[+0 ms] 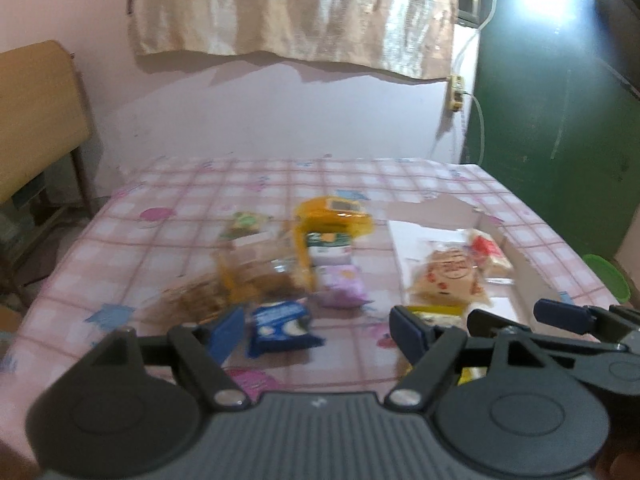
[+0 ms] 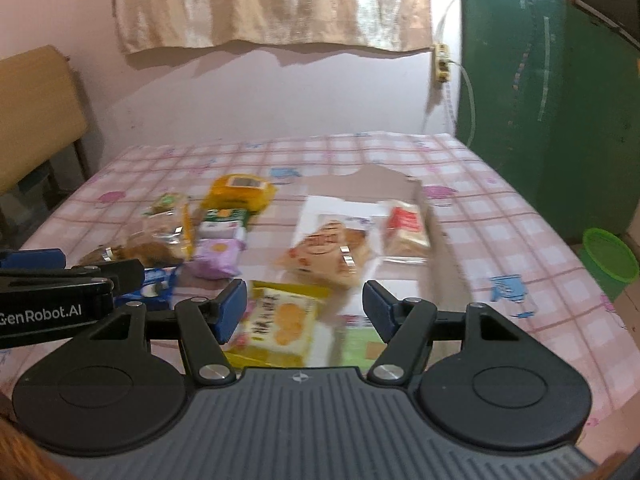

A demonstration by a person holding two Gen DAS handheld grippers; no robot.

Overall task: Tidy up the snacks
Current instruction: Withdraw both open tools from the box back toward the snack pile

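Several snack packets lie on a pink checked tablecloth (image 1: pixel 168 236). A blue cookie pack (image 1: pixel 282 328) lies just ahead of my open, empty left gripper (image 1: pixel 320 334). A purple packet (image 1: pixel 342 286), a green-white packet (image 1: pixel 329 246), an orange bag (image 1: pixel 332 218) and brown clear-wrapped snacks (image 1: pixel 248 276) sit behind. My right gripper (image 2: pixel 306 314) is open and empty above a yellow biscuit pack (image 2: pixel 282 322). An open cardboard box (image 2: pixel 340 210) holds a round pastry pack (image 2: pixel 326 254) and a red-labelled packet (image 2: pixel 406 232).
A wooden chair (image 1: pixel 36 120) stands at the left. A green door (image 2: pixel 540 80) and a green bowl (image 2: pixel 608 258) are at the right. A curtain (image 1: pixel 296 8) hangs on the pink wall behind the table.
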